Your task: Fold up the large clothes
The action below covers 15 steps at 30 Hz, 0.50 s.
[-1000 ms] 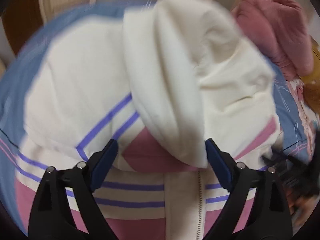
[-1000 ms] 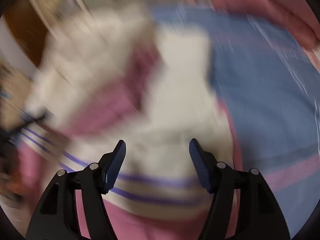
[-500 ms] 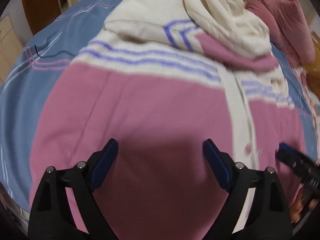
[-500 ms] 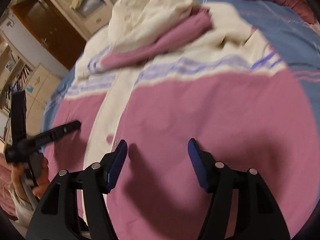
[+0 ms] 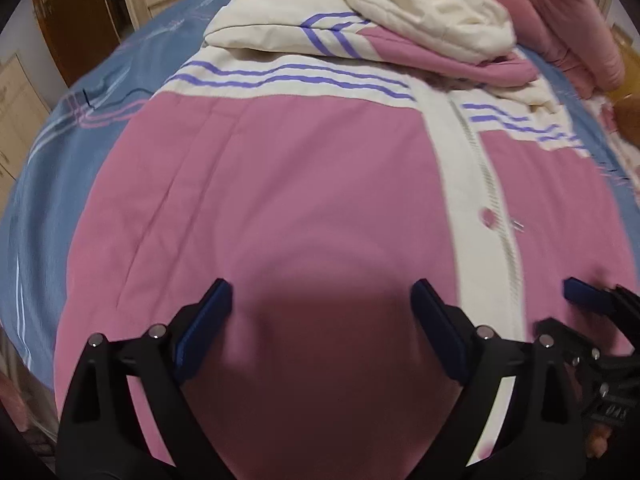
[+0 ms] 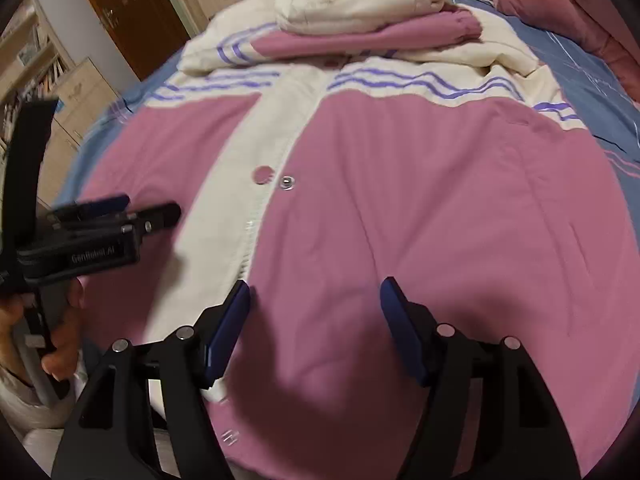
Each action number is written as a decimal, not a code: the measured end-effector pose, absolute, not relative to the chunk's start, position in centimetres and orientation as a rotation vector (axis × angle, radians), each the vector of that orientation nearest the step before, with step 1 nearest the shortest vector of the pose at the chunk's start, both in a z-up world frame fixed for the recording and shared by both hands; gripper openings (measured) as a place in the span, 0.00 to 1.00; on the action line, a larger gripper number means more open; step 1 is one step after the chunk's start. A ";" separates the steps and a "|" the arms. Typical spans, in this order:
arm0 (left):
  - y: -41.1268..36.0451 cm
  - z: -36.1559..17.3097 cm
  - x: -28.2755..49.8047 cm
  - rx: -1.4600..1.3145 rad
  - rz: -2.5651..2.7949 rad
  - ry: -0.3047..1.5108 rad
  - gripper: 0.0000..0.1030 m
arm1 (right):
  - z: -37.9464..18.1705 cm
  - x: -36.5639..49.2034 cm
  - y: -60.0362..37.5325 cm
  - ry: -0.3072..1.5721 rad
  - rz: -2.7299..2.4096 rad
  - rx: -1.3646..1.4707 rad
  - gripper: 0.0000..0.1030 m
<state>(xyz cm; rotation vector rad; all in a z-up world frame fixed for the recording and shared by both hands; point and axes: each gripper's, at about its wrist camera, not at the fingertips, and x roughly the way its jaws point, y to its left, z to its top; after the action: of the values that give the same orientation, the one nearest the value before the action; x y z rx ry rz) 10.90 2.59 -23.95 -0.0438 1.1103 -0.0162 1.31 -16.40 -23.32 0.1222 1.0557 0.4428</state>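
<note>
A large pink and cream hooded jacket (image 5: 304,184) with purple stripes lies front up on the bed; it also shows in the right wrist view (image 6: 440,200). Its cream hood (image 5: 432,12) and sleeves are folded over the chest at the far end. A zip and snap (image 6: 286,182) run down the cream front band. My left gripper (image 5: 322,316) is open and empty just above the pink hem on the left half. My right gripper (image 6: 315,312) is open and empty above the hem right of the zip. Each gripper shows in the other's view, the right one (image 5: 588,300) and the left one (image 6: 116,208).
The jacket rests on a blue bedsheet (image 5: 52,168). A pink quilt (image 5: 560,20) is piled at the far right of the bed. Wooden cabinets and a brown door (image 6: 128,12) stand beyond the bed's left side. A hand (image 6: 60,320) holds the left gripper.
Both grippers have drawn back from the hood end to the hem end of the jacket, staying open. The hood and sleeves now lie folded on the chest.
</note>
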 end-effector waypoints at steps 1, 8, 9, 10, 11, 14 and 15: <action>2.9 -23.4 9.9 -0.059 -0.036 1.108 0.90 | -23.0 0.7 -17.0 1.033 0.463 0.143 0.66; 4.6 -25.5 8.0 -0.044 -0.057 1.125 0.90 | -26.1 -0.7 -19.4 1.098 0.454 0.197 0.72; 4.4 -25.0 7.8 -0.028 -0.053 1.126 0.90 | -25.8 -0.7 -19.4 1.107 0.463 0.197 0.73; 4.5 -24.5 7.6 -0.027 -0.052 1.125 0.90 | -25.3 -0.6 -19.7 1.117 0.471 0.212 0.72; 4.9 -23.6 7.3 -0.028 -0.048 1.109 0.90 | -24.4 -0.5 -20.7 1.096 0.465 0.250 0.73; 8.0 -20.8 6.3 -0.033 0.029 1.021 0.91 | -21.7 -0.6 -24.9 0.992 0.401 0.343 0.76; 9.3 -20.4 6.1 -0.046 0.062 1.007 0.93 | -21.2 -0.7 -26.7 0.972 0.349 0.376 0.77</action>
<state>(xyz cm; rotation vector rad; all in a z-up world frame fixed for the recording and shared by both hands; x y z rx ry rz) 6.07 9.34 -20.38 -0.0457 1.0075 0.0619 -0.67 -26.74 -21.24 0.3761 0.9723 0.3491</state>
